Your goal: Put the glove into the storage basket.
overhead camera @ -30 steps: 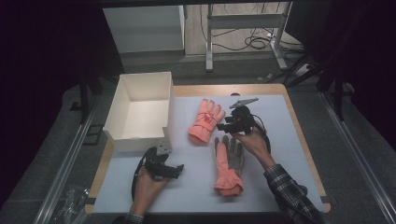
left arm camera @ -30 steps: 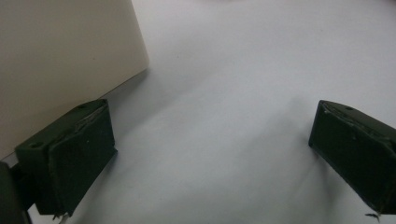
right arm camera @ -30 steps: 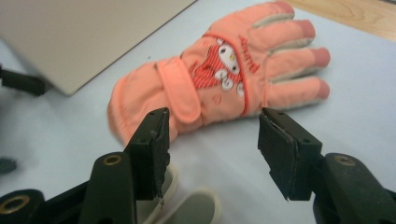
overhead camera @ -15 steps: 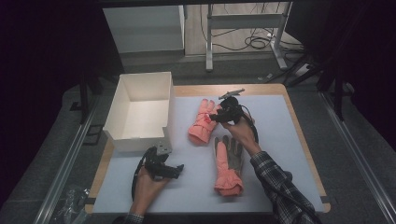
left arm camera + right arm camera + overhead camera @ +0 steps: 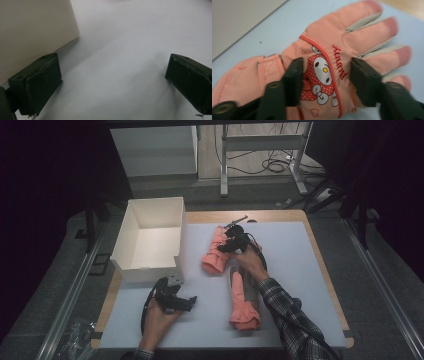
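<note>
A pink glove (image 5: 214, 255) with a cartoon patch lies back-up on the pale mat (image 5: 295, 265) beside the box; its patch (image 5: 322, 75) is large in the right gripper view. My right gripper (image 5: 226, 245) (image 5: 328, 80) is open, its jaws straddling the middle of that glove, one on each side of the patch. A second glove (image 5: 243, 300) lies palm-up nearer the person, partly under the right forearm. At the mat's front left my left gripper (image 5: 181, 302) (image 5: 112, 85) rests low, open wide with bare mat between its jaws.
A white open box (image 5: 150, 240) stands at the left of the table, and its wall (image 5: 32, 30) is close beside the left gripper. The table's wooden edge (image 5: 325, 270) borders the mat on the right. Desk legs and cables lie beyond the far edge.
My right gripper has moved left and away from the person, from beside the near glove to over the pink glove by the box. The left gripper has stayed put.
</note>
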Motion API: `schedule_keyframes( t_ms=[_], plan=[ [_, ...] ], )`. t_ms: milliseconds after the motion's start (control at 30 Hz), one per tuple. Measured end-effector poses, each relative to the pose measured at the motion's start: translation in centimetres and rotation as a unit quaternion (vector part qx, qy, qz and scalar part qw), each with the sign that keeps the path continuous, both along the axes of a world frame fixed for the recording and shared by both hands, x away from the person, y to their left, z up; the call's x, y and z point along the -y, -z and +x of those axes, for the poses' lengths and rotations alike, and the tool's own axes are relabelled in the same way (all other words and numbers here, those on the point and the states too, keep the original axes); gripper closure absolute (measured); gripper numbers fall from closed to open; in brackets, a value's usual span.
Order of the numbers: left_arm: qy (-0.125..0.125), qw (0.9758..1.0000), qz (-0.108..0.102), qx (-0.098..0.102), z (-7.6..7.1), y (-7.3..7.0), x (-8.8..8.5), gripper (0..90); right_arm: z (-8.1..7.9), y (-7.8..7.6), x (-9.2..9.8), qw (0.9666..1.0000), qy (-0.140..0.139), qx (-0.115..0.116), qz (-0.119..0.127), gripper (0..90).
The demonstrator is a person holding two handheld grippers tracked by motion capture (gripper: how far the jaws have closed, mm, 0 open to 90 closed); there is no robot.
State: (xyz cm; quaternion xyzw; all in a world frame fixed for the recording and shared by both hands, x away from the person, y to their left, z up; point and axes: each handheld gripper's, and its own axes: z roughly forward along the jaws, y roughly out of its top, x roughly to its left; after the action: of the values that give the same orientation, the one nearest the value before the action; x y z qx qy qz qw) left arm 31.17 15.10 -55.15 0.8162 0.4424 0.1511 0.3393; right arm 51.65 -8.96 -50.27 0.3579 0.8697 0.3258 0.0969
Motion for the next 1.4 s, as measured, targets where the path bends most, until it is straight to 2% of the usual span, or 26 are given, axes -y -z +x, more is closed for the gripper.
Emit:
schedule_keyframes(
  t_ms=[33,100,133,167,233,400,500,633,733,800,900,1067,1267,1400],
  plan=[
    [0.000,1.0000,0.000,0.000,0.0,0.0,0.0,0.2,0.0,0.1,0.1,1.0000,0.002,-0.006,0.007,64.0],
    [0.000,1.0000,0.000,0.000,0.0,0.0,0.0,0.2,-0.1,0.1,0.2,0.9999,0.000,-0.011,0.010,74.2],
    [0.000,1.0000,0.000,0.000,0.0,0.0,0.0,0.2,-0.1,0.1,0.2,0.9999,0.000,-0.011,0.010,74.2],
    [0.000,1.0000,0.000,0.000,0.0,0.0,0.0,0.2,-0.1,0.1,0.3,0.9998,0.000,-0.013,0.012,80.4],
    [0.000,1.0000,-0.001,0.000,0.0,0.0,0.0,0.2,-0.1,-0.2,0.6,0.9996,0.000,-0.022,0.019,85.2],
    [0.000,1.0000,0.002,0.000,0.0,0.0,0.0,0.2,-0.2,-1.1,0.9,0.9994,-0.001,-0.028,0.019,86.4],
    [0.000,1.0000,0.001,0.000,0.0,0.0,0.0,0.2,-0.5,-1.8,1.1,0.9997,-0.005,-0.021,0.015,86.4],
    [0.000,1.0000,0.001,0.000,0.0,0.0,0.0,0.2,-0.9,-3.0,1.6,0.9990,-0.012,-0.023,0.036,86.3],
    [0.000,1.0000,0.001,0.001,0.0,0.0,0.0,0.2,-1.7,-4.6,1.9,0.9984,-0.026,-0.022,0.046,86.1],
    [0.000,1.0000,0.001,0.001,0.0,0.0,0.0,0.2,-1.9,-4.8,2.0,0.9981,-0.029,-0.024,0.049,86.0],
    [0.001,1.0000,0.002,0.001,0.0,0.0,0.0,0.3,-2.8,-5.9,2.3,0.9971,-0.049,-0.027,0.051,85.9],
    [0.000,1.0000,0.001,0.001,0.0,0.0,0.0,0.3,-4.3,-7.1,3.1,0.9959,-0.066,-0.031,0.053,85.9],
    [0.000,1.0000,0.001,0.001,0.0,0.0,0.0,0.2,-6.2,-8.6,4.6,0.9922,-0.089,-0.039,0.078,85.8],
    [0.000,1.0000,0.002,0.000,0.0,0.0,0.0,0.3,-7.8,-9.2,5.6,0.9904,-0.102,-0.040,0.084,85.9]
  ],
)
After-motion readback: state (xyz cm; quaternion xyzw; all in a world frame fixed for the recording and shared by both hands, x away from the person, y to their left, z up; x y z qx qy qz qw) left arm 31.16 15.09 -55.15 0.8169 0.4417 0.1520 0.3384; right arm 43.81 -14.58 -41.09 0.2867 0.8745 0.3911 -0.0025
